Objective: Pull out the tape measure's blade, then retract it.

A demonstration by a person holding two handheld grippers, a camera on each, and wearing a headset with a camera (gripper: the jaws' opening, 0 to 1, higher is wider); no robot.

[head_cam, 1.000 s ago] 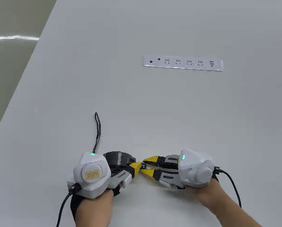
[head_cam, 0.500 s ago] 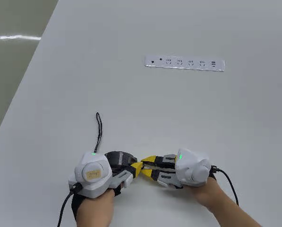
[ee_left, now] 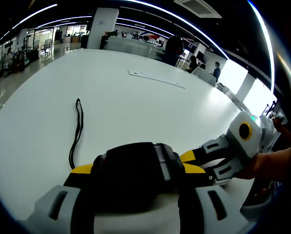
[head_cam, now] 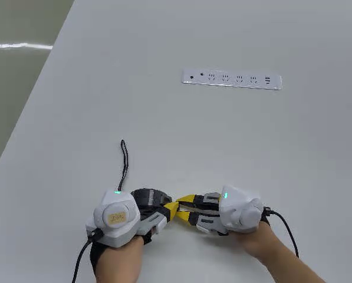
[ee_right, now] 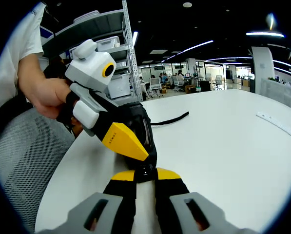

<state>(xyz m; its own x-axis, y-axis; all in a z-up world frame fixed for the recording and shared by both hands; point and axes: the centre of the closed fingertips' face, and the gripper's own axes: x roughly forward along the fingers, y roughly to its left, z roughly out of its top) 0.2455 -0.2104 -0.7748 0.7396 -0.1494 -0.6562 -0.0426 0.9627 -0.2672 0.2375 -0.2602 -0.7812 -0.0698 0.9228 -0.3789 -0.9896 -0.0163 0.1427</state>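
Head view: left gripper [head_cam: 159, 207] has its jaws clamped across the black tape measure [head_cam: 147, 197] case, low on the white table [head_cam: 223, 141]; right gripper [head_cam: 184, 208] faces it tip to tip, yellow jaw ends nearly together on the blade hook [head_cam: 179, 207] right at the case mouth; blade barely out between the two sets of jaws; black lanyard [head_cam: 123, 162] runs from the case out beyond the left jaws; white power strip [head_cam: 232, 79] lies far ahead of both sets of jaws, well apart from them.

Left gripper view: case sits squarely between the jaws, one yellow tip on each side, both touching it; lanyard trails ahead on the left-jaw side; right gripper comes in on the right-jaw side, tips up against the case front; power strip far ahead.

Right gripper view: own jaws pinched to a narrow slit, tips closed on the small dark hook; case directly ahead of the tips, touching; one yellow jaw of the left gripper lies across the case's near face; a hand [ee_right: 44, 92] grips that gripper's white body; lanyard beyond the case; power strip off on the right-jaw side.
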